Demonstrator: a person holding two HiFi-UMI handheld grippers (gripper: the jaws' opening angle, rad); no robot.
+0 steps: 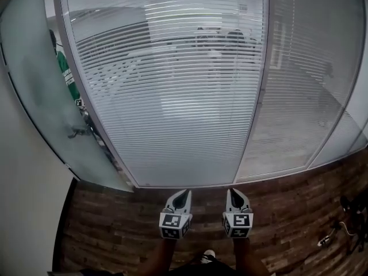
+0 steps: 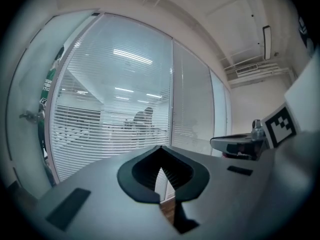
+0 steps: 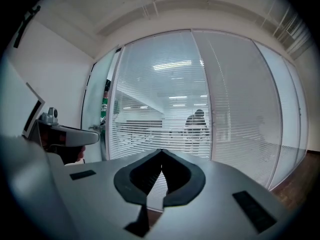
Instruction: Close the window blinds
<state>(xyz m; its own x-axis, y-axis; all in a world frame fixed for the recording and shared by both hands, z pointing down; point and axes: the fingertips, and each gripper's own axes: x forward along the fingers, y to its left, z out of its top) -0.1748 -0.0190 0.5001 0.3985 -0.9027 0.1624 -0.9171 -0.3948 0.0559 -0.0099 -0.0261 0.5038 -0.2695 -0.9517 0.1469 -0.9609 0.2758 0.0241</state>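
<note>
Blinds hang straight ahead, slats running level; my left gripper and right gripper sit equally short, fingers pinched together, empty

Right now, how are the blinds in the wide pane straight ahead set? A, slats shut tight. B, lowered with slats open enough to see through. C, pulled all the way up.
B: the blinds cover the pane, yet a person and ceiling lights beyond show between the slats.
</note>
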